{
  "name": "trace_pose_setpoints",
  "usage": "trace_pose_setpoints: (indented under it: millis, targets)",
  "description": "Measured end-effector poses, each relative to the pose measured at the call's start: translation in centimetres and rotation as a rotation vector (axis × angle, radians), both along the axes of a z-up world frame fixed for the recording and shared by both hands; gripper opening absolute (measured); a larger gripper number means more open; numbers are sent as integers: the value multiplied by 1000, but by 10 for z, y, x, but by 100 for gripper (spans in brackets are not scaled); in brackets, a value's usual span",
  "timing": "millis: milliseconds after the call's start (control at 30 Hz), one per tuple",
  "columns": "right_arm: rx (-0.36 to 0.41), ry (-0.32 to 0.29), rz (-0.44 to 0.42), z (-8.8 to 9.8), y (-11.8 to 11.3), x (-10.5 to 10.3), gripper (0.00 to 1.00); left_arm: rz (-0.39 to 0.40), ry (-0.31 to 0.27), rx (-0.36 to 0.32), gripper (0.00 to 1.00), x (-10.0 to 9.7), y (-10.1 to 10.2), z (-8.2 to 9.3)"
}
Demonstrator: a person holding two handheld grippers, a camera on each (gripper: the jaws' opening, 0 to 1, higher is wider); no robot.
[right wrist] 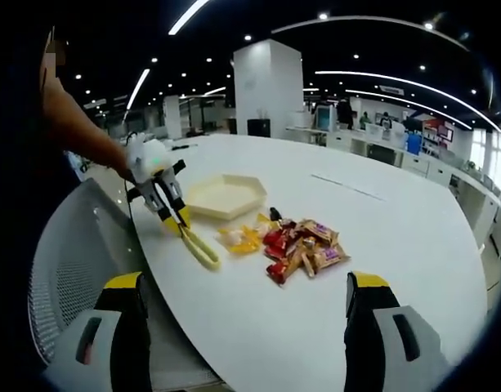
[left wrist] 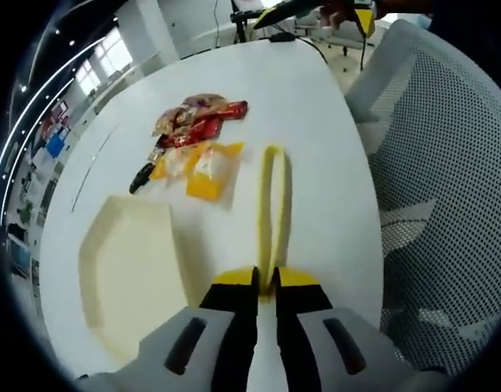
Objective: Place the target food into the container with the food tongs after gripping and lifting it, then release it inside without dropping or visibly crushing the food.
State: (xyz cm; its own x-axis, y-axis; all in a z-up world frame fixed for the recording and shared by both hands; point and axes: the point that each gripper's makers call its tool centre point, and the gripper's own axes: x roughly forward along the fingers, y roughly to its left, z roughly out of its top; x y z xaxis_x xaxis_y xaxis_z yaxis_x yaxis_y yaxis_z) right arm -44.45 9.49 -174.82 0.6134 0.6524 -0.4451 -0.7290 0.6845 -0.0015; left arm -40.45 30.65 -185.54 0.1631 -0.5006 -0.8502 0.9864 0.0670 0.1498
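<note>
My left gripper (left wrist: 266, 282) is shut on the handle end of yellow food tongs (left wrist: 274, 204), which stretch forward low over the white table (left wrist: 315, 122). The tong tips lie just right of a yellow snack packet (left wrist: 208, 170). Beyond it sits a pile of red and brown snack packets (left wrist: 199, 118). A cream hexagonal container (left wrist: 131, 269) stands left of the tongs. In the right gripper view my right gripper (right wrist: 246, 298) is open, well short of the packets (right wrist: 303, 245), and the left gripper (right wrist: 173, 214) holds the tongs (right wrist: 199, 247) beside the container (right wrist: 225, 196).
A white mesh chair (left wrist: 446, 204) stands against the table's near edge, also seen as a chair (right wrist: 70, 278) under the left arm. A small black item (left wrist: 141, 178) lies by the yellow packet. A black cable (left wrist: 315, 45) crosses the table's far end.
</note>
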Motion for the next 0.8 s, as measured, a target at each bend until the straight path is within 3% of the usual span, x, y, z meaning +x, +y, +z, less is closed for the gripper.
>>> trace_pose_setpoints:
  millis: [233,333,433,800]
  targets:
    - [-9,-6,-11,-1,-2,1,100,14,13,0,2,0,0,-1]
    - [-2,4,-21,-1,-3,1,100,57,60,-19,2,-1,2,0]
    - [-4,4,-22,-1,-3,1,100,54,65,-21,1,-3,4,1]
    - [-7,9,-10,-1,0,1,100,35,41,-58,1,-2,-1,22]
